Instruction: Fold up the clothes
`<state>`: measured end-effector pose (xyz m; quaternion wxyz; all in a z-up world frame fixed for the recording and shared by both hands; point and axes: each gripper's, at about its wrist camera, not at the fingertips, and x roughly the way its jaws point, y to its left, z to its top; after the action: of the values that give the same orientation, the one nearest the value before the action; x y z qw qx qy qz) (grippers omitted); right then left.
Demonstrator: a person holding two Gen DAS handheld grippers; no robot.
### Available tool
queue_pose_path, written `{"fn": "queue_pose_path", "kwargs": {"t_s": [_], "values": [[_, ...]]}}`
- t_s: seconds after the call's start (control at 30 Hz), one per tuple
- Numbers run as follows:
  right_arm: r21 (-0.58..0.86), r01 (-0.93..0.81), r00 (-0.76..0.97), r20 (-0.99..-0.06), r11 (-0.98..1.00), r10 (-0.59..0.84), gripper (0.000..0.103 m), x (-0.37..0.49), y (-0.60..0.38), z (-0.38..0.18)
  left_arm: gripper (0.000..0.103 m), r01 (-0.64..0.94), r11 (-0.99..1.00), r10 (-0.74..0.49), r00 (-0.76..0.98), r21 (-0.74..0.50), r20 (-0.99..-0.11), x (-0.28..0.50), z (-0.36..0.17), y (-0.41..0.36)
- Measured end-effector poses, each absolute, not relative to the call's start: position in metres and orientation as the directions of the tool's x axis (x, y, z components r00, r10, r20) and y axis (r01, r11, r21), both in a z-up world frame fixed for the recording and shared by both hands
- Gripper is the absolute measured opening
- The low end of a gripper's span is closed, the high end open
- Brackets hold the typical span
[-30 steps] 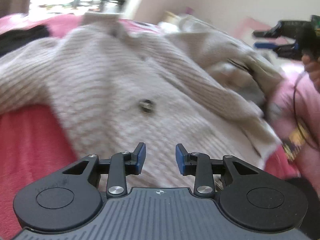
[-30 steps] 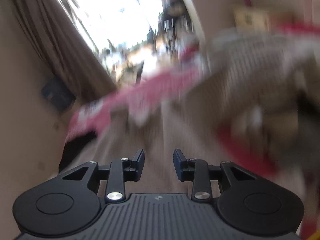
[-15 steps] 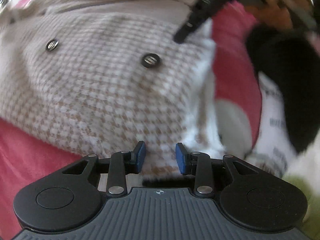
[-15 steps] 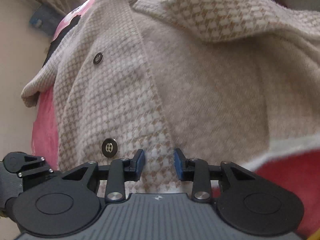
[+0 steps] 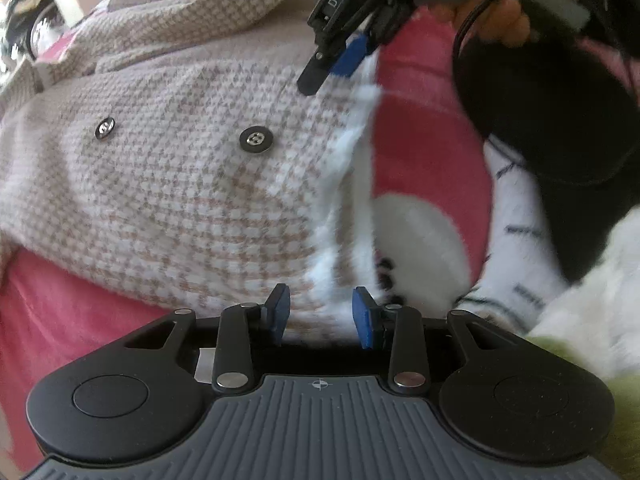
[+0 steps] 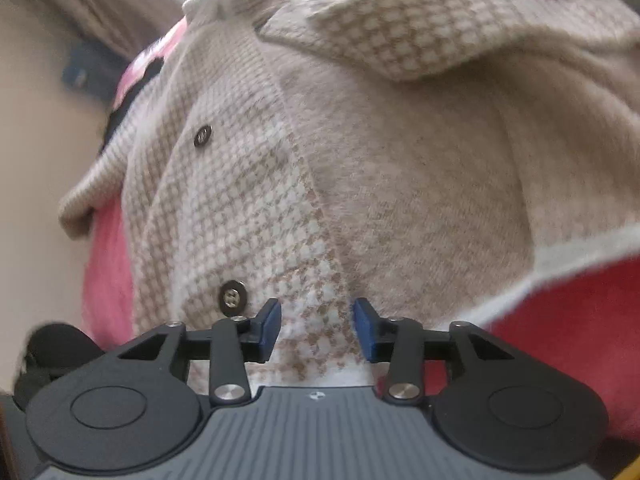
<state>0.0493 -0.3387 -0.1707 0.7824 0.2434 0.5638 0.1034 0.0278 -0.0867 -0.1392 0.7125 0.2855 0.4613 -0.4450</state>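
Widened right gripper [image 6: 316, 328]; collar [image 6: 420, 36] there only.

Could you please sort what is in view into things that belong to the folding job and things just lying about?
Job: beige houndstooth cardigan; left gripper; right gripper.
Lying about: pink blanket; black garment.

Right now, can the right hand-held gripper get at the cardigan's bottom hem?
Probably yes. The right hand-held gripper sits over the cardigan, its jaws just opening, apart, astride the hem at the button band. Nothing lies between the pads and the fabric.
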Motion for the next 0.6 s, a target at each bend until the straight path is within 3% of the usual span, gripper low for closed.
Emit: {"fn": "queue_pose_path", "kwargs": {"t_s": [0.1,0.27,0.37,0.43,0.47,0.53,0.6], "values": [[0.496,0.1,0.352,-0.828,0.862,0.436,0.044,0.048,-0.336,-0.171,0.037,0.884,0.466,-0.394,0.171,-0.037,-0.903,0.025,-0.135,-0.089],[0.414,0.036,0.353,-0.857,0.909,0.376,0.038,0.046,-0.319,-0.172,0.037,0.855,0.518,-0.296,0.199,0.019,-0.934,0.026,-0.157,-0.105],[0.36,-0.02,0.363,-0.867,0.933,0.342,0.021,0.043,-0.309,-0.168,0.037,0.83,0.556,-0.262,0.227,0.045,-0.938,0.022,-0.162,-0.11],[0.335,-0.054,0.382,-0.863,0.941,0.329,0.013,0.043,-0.306,-0.161,0.031,0.814,0.577,-0.25,0.251,0.065,-0.935,0.019,-0.163,-0.113],[0.326,-0.068,0.398,-0.858,0.943,0.325,0.012,0.042,-0.305,-0.155,0.027,0.807,0.585,-0.246,0.263,0.073,-0.933,0.017,-0.163,-0.114],[0.317,-0.093,0.435,-0.84,0.944,0.325,0.012,0.042,-0.307,-0.142,0.009,0.793,0.606,-0.252,0.266,0.062,-0.931,0.016,-0.161,-0.114],[0.317,-0.107,0.457,-0.826,0.942,0.33,0.012,0.042,-0.309,-0.131,0.005,0.779,0.624,-0.267,0.28,0.056,-0.922,0.013,-0.155,-0.112]]}}
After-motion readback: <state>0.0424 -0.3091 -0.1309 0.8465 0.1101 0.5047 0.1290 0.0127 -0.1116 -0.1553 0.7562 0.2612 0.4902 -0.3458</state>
